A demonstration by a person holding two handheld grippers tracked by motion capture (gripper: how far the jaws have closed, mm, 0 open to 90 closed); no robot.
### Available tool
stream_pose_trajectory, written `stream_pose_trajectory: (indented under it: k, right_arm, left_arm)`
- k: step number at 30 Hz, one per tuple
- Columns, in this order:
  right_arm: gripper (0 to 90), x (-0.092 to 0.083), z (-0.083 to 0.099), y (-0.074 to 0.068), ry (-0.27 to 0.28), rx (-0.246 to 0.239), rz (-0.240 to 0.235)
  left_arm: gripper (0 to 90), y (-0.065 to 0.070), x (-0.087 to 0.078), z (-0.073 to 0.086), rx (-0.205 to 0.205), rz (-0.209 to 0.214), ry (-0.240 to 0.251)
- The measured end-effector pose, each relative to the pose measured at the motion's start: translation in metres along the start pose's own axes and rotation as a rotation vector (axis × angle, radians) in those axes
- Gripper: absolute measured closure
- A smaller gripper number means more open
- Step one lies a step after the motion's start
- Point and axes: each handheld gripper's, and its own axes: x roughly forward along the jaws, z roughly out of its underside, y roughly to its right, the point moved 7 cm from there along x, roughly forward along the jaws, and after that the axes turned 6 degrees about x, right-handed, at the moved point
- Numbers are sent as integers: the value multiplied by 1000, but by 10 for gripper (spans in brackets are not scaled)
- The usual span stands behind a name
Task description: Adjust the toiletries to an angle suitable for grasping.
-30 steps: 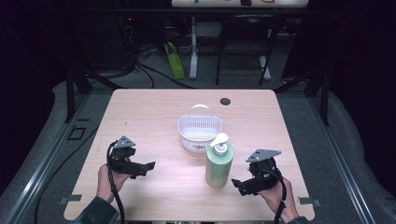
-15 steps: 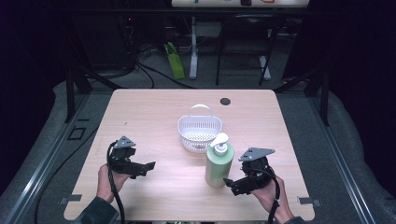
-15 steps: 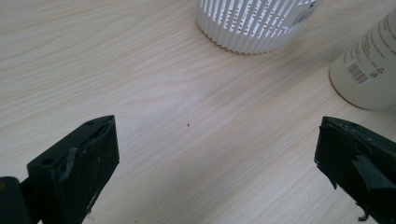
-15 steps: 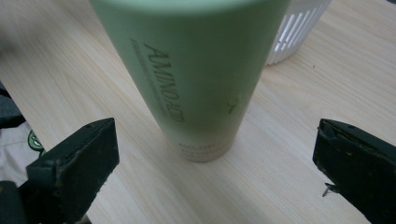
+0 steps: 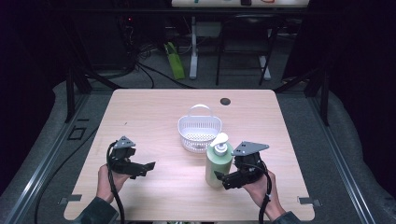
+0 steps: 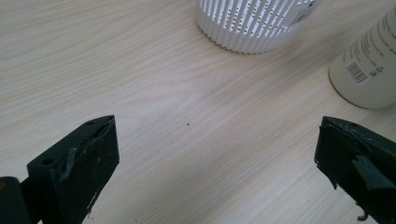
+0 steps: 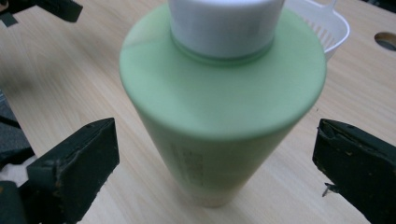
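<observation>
1. Pale green plastic pump bottle (image 5: 219,164) with a white pump head stands upright on the light wood-grain tabletop (image 5: 154,112), toward the person's right in the high view. It stands just in front of a white slotted plastic basket (image 5: 200,133) with a hoop handle; whether the two touch, cannot tell. Right gripper (image 5: 223,177) sits at the bottle's lower body, its black fingers spread either side. Left gripper (image 5: 148,167) hovers over bare wood well apart from the bottle, holding nothing. A small dark round hole (image 5: 225,101) lies beyond the basket.

2. Left gripper view: fingers (image 6: 74,163) wide apart, bare wood between. Basket wall (image 6: 252,23) at top; bottle's base (image 6: 369,65) at upper right.

3. Right gripper view: bottle (image 7: 219,116) fills the gap, seen from above its shoulder. Fingers (image 7: 70,172) stand open, clear of both flanks, not yet clamped.

4. Risks, as judged: the body is smooth and narrows downward in this view, so a low squeeze may slip. An off-centre close would push one flank first and tip the tall bottle toward the basket. Clamping the soft wall hard could buckle it.
</observation>
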Motion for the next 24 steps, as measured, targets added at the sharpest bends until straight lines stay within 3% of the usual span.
stream_pose_trajectory:
  k: [9, 13, 24]
  right_arm:
    - [11, 5, -12, -2, 43, -11, -3]
    - [100, 6, -19, -2, 87, -13, 9]
    - [115, 5, -19, -2, 95, -26, 19]
  left_arm:
    - [0, -2, -1, 2, 3, -1, -7]
    - [0, -1, -1, 1, 6, -3, -10]
    - [0, -1, -1, 2, 8, -3, -15]
